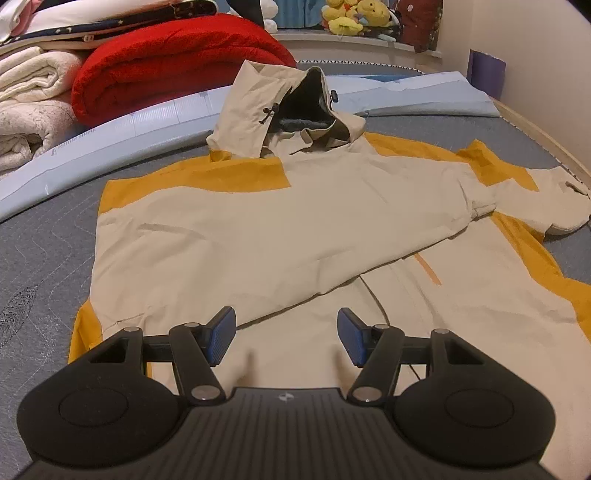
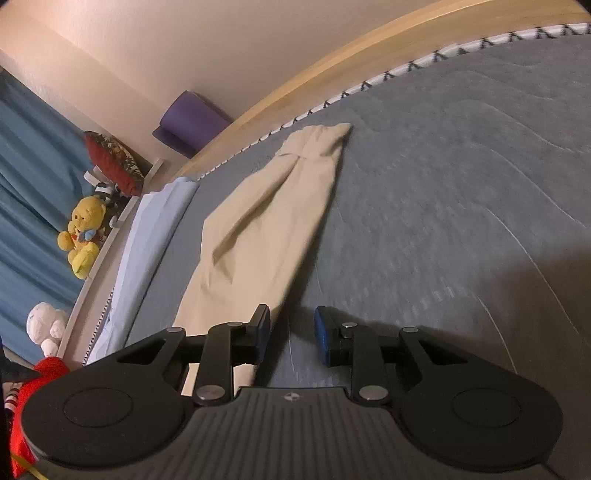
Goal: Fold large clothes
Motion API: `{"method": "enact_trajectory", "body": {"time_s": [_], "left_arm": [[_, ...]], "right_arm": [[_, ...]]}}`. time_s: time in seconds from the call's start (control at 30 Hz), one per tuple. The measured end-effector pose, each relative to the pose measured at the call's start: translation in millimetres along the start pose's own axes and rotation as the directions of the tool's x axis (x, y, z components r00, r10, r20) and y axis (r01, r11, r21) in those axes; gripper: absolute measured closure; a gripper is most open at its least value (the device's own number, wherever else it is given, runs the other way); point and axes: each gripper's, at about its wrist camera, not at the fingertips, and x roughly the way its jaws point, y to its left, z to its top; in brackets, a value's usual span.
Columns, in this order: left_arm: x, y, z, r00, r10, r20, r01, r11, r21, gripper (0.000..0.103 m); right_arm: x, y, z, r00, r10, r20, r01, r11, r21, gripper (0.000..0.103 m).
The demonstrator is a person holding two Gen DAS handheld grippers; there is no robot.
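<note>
In the left wrist view, a beige and mustard hooded jacket [image 1: 295,221] lies spread flat on a grey quilted mattress [image 1: 40,251], filling the middle of the frame. Its hood [image 1: 291,107] points toward the top centre, and one sleeve is folded across the body toward the right edge of the frame. The left gripper [image 1: 286,334] hangs over the jacket's lower part at the bottom centre, its blue pads wide apart with nothing between them. At the upper left sit a folded red blanket [image 1: 177,62] and cream blankets [image 1: 33,110], with yellow plush toys [image 1: 354,16] on a ledge at the top.

The right wrist view shows none of the jacket's body or hood. It shows only a beige sleeve [image 2: 266,221] stretched out on the mattress [image 2: 443,203], running from the bottom centre up to its cuff in the upper middle. The right gripper [image 2: 291,334] sits at the sleeve's near end, jaws apart and gripping nothing; the left-hand pad overlaps the sleeve's edge, while the other is over bare mattress. A yellow plush bear [image 2: 83,232] and a purple mat [image 2: 188,122] appear at the left and upper left.
</note>
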Motion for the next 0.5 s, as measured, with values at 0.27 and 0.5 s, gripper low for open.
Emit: {"method": "enact_trajectory", "body": {"time_s": [0.27,0.5], "left_arm": [[3.4,6.0,0.7,1.000,0.016,-0.005,-0.016,1.000,-0.007,0.037],[-12.0,23.3,4.0,1.000,0.003,0.013,-0.002,0.998,-0.057,0.037]], "right_arm": [[31.4,14.6,33.8,0.996,-0.082,0.037,0.082,0.997,0.002,0.084],[17.7,97.2,38.9,0.963,-0.198,0.180,0.243,0.930,-0.274,0.102]]}}
